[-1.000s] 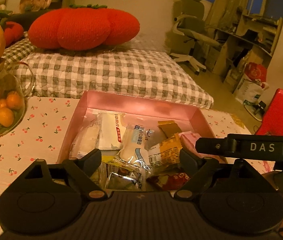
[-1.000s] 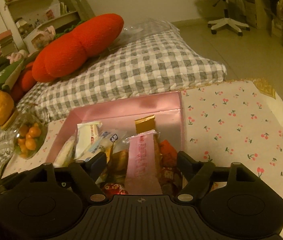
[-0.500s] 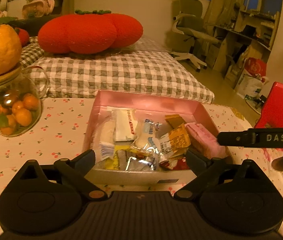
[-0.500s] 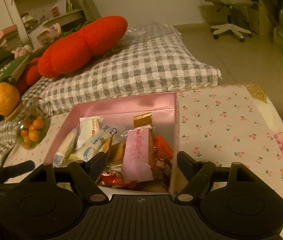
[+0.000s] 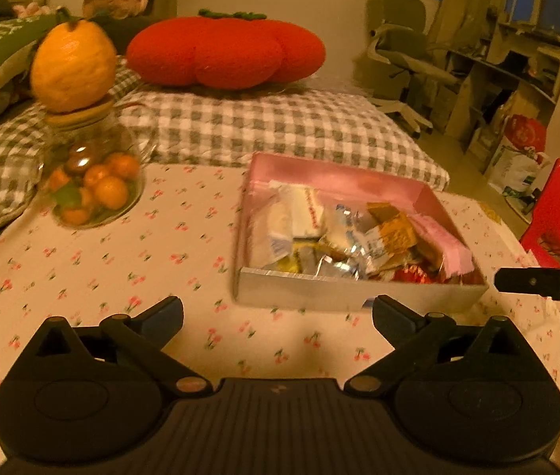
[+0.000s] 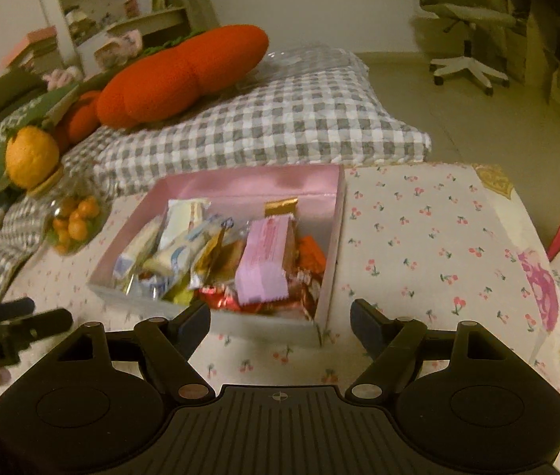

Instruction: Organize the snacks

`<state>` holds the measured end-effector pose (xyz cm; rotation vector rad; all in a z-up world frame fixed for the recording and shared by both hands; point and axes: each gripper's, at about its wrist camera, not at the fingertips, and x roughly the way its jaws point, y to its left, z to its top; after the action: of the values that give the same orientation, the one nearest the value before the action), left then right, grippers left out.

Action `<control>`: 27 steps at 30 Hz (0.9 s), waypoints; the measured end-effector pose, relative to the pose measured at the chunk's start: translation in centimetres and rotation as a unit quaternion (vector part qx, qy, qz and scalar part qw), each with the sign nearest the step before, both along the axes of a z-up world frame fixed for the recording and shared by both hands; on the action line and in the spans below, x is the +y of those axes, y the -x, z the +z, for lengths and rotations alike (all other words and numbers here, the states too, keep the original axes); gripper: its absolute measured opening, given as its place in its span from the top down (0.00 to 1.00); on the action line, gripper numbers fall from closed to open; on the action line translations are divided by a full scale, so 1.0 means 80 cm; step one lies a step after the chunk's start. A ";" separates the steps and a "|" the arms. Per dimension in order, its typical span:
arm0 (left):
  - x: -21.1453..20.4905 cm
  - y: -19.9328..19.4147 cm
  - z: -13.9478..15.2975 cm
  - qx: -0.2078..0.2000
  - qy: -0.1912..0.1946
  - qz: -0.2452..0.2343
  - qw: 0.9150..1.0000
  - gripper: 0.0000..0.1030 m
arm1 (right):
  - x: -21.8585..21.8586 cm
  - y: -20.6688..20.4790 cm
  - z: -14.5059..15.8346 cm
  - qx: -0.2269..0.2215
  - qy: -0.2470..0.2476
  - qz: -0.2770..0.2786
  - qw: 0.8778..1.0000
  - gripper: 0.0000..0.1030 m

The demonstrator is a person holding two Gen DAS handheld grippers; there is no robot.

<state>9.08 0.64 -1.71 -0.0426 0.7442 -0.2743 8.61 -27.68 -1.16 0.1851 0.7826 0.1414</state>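
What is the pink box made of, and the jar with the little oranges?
The pink box looks like thin cardboard: flat straight walls, sharp folded corners and a slightly shiny pink inside. The jar looks like clear glass, since the little oranges show through its rounded, glinting wall. Its tan lid could be wood or bamboo; too blurry to say.

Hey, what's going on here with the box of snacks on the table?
A person is holding a pair of tongs in each hand, tidying snacks. The pink box sits on the cherry-print tablecloth, full of wrapped snacks, with a pink wrapper lying on top. The left tongs and the right tongs are both open and empty, poised just short of the box's near side. Nothing else is being touched; a glass jar of small oranges stands off to the left.
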 end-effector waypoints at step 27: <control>0.000 0.089 0.017 0.026 -0.049 0.058 0.997 0.01 | 0.082 0.111 0.020 0.008 0.034 -0.002 0.999 0.15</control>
<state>1.96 0.61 -0.32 0.0000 0.8024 -0.1254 -0.26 -21.08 0.45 0.1235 0.8019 0.1085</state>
